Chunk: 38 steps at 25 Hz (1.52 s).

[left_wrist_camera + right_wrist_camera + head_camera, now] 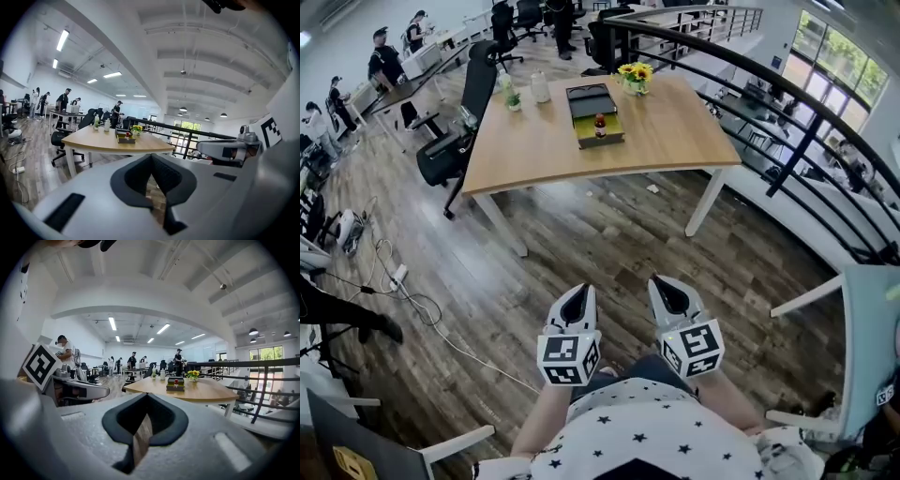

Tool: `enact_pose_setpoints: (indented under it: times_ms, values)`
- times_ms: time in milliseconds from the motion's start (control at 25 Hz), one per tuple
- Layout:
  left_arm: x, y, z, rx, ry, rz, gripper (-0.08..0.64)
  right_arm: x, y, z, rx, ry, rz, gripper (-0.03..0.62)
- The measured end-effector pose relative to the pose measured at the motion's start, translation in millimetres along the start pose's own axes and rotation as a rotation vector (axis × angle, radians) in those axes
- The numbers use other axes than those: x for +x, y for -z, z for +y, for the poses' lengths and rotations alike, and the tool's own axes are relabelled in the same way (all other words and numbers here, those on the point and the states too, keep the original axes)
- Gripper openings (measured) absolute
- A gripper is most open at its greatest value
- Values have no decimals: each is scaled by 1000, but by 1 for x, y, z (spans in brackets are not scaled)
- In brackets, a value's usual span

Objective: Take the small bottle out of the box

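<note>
The small bottle, dark with a red cap, stands upright in an open olive box on the wooden table, far ahead of me. In the right gripper view the bottle shows just above the box. In the left gripper view the box is small and distant. My left gripper and right gripper hang side by side low in front of me, well short of the table. Both are shut with nothing between the jaws. They show the same in their own views, left and right.
A pot of yellow flowers, a white jug and a small bottle share the table. Black office chairs stand at its left. A dark railing curves along the right. Cables lie on the floor at left, and a white chair stands at right.
</note>
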<state>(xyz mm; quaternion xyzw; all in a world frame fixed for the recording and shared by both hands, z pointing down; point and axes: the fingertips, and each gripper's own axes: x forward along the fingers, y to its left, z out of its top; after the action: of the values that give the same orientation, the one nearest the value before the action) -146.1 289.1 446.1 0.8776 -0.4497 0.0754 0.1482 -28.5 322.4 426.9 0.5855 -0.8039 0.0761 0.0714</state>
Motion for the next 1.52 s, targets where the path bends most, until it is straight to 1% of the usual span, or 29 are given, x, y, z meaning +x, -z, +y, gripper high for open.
enact_pose_setpoints:
  times_ms: [120, 280, 360, 480, 520, 560, 640, 800, 1040, 1160, 1320, 1520]
  values:
    - [-6, -1, 1, 0, 4, -3, 3, -2, 1, 9, 4, -18, 7, 6]
    - [-13, -3, 8, 1, 6, -1, 3, -1, 1, 25, 36, -51, -2, 6]
    - [-17, -4, 11, 8, 9, -4, 5, 1, 2, 30, 33, -49, 5, 6]
    - [-21, -4, 12, -1, 28, -6, 5, 2, 5, 35, 13, -48, 24, 6]
    - [-22, -3, 12, -5, 35, -7, 6, 2, 7, 37, 10, -52, 29, 11]
    - [-22, -3, 11, -6, 41, -5, 9, 2, 7, 38, 11, -57, 32, 30]
    - [-22, -1, 10, -5, 53, 3, 70, 3, 9, 39, 16, -63, 33, 36]
    - [-22, 0, 11, -5, 66, 9, 105, 4, 10, 40, 25, -61, 39, 81]
    - [-17, -6, 12, -5, 76, -8, 156, 8, 11, 34, 42, -48, 39, 139]
    - [-8, -10, 17, -5, 74, -15, 168, 16, 11, 28, 49, -47, 39, 164]
    - [11, -13, 27, -12, 64, -15, 199, 35, 11, 15, 61, -46, 36, 175]
    - [50, -22, 42, -24, 53, -14, 210, 72, 3, -11, 63, -55, 34, 176]
